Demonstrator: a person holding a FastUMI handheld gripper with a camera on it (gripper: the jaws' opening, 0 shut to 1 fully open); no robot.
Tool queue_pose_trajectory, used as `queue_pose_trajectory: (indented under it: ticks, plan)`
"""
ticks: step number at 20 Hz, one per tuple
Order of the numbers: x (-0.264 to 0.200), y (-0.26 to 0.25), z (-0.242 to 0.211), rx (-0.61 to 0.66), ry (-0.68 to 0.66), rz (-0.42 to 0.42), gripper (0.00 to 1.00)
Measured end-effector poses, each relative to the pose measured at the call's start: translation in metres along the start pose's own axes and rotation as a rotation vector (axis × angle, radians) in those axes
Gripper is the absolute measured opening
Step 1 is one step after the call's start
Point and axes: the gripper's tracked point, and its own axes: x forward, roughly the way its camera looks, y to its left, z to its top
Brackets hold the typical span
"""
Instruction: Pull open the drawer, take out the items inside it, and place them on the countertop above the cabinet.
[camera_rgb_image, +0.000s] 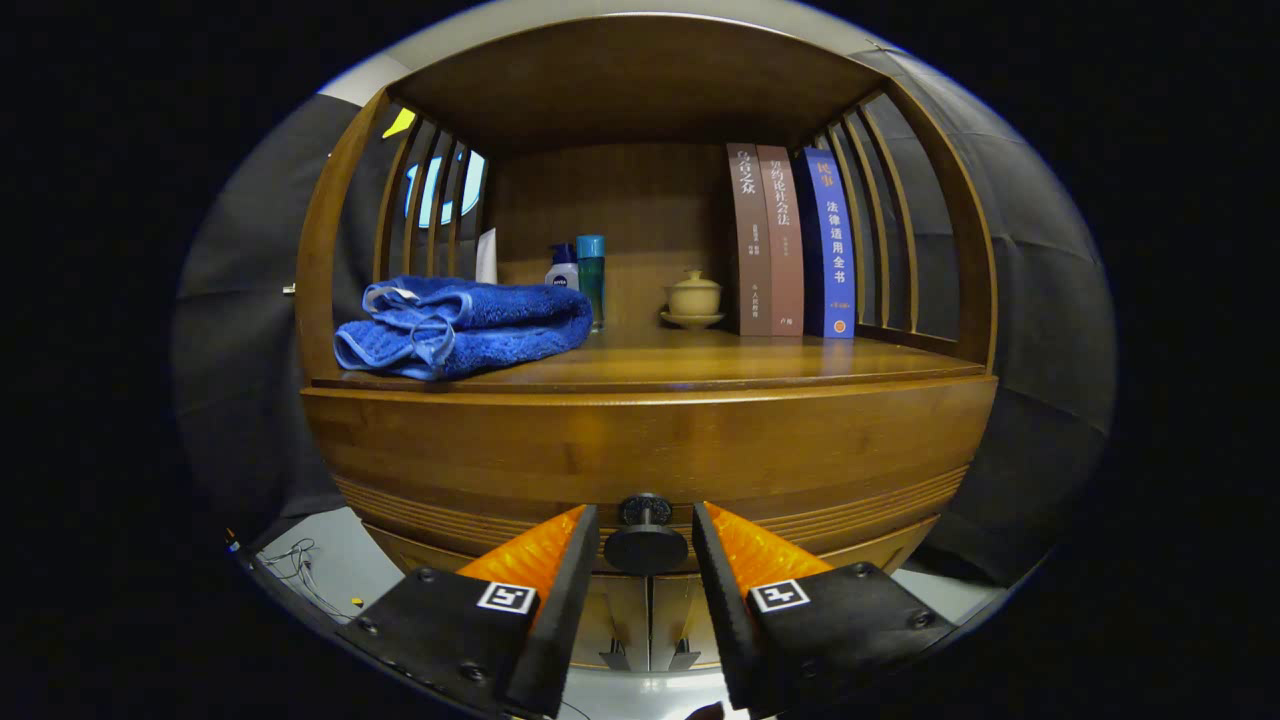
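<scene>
1. The tongs (645, 560) lie closest to the lens, fingers parted a moderate way with a gap showing on each side of what sits between them; they have hold of nothing.
2. Between the fingers sits the small round black knob (645, 545) of the curved brown wooden drawer front (650, 455). The drawer looks fully closed.
3. The deciding relation: the knob is centred in the gap, its stem pointing straight back along the fingers' line, so the pull likely runs straight toward the camera once the fingers close.
4. Above the drawer is the polished wooden tabletop (700, 365), carrying a folded blue towel (460, 325), a teal bottle (591, 275), a pale lidded teacup (693, 298) and three upright books (790, 240).
5. The drawer's contents are hidden.
</scene>
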Motion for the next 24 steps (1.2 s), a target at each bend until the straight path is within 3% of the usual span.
queue_pose_trajectory:
  ticks: [8, 13, 24]
  plan:
    - [0.001, -0.002, 0.001, -0.02, -0.028, -0.018, 0.33]
    - [-0.008, -0.002, -0.002, 0.004, -0.015, -0.016, 0.33]
    - [-0.086, -0.004, -0.015, 0.039, 0.005, 0.009, 0.33]
